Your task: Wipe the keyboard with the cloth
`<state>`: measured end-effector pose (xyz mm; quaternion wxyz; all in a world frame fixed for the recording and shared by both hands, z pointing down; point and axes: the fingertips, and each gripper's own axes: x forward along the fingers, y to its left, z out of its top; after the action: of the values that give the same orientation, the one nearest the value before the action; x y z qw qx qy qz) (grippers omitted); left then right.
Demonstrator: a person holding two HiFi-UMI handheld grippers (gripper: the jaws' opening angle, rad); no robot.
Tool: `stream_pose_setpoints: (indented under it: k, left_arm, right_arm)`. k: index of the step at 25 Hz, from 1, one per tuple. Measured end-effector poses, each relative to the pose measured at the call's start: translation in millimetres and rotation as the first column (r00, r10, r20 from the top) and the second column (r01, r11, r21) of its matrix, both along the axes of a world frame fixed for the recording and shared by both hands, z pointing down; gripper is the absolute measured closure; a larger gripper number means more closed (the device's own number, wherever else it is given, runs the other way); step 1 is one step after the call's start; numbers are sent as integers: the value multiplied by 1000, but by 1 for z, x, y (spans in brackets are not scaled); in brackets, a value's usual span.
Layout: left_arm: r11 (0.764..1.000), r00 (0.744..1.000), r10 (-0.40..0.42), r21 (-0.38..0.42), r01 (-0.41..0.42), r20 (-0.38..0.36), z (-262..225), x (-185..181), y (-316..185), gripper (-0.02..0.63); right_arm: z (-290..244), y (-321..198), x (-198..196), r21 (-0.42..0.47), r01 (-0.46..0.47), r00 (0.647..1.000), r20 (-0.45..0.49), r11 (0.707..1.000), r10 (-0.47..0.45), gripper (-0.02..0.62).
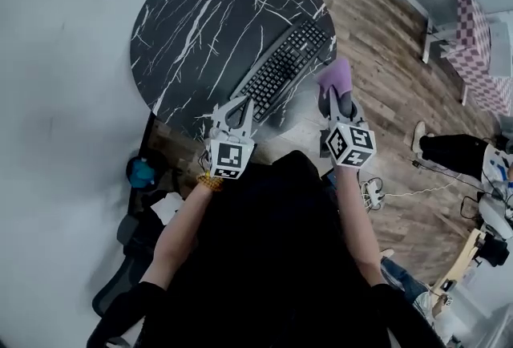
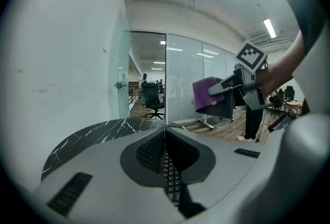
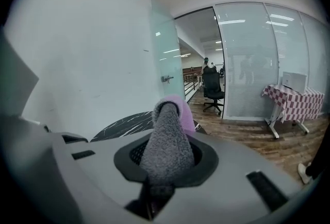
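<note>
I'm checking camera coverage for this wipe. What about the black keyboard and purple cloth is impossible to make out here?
Head view: legends and dust on the black keyboard are too small; the shut left gripper overlaps its near end.
Left gripper view: that gripper's own body hides all but a strip of keys.
Right gripper view: the purple cloth clamped in the right gripper blocks the keyboard.

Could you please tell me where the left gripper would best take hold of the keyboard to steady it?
Probably its near short end, approached from the person's side: the keyboard lies flat and diagonal on the table, that end nearest the left gripper. Its thin edge suits the jaws, now shut, once opened.
</note>
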<state>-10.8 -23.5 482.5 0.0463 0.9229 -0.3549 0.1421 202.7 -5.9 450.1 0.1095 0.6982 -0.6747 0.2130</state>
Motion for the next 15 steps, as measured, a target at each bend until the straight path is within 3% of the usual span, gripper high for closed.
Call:
stream_pose_setpoints:
  k: [4, 9, 15]
  left_arm:
    - [998, 998, 58, 7, -59, 40, 16, -9, -7, 591]
    - [989, 990, 124, 71, -129, 68, 24, -14, -19, 591]
    - [998, 991, 41, 44, -47, 126, 50, -28, -44, 591]
  right_arm:
    - [2, -23, 0, -1, -17, 1000, -2, 1000, 17, 522]
    - [14, -51, -2, -12, 51, 998, -24, 999, -52, 523]
    - [44, -89, 17, -64, 106, 993, -50, 992, -109, 522]
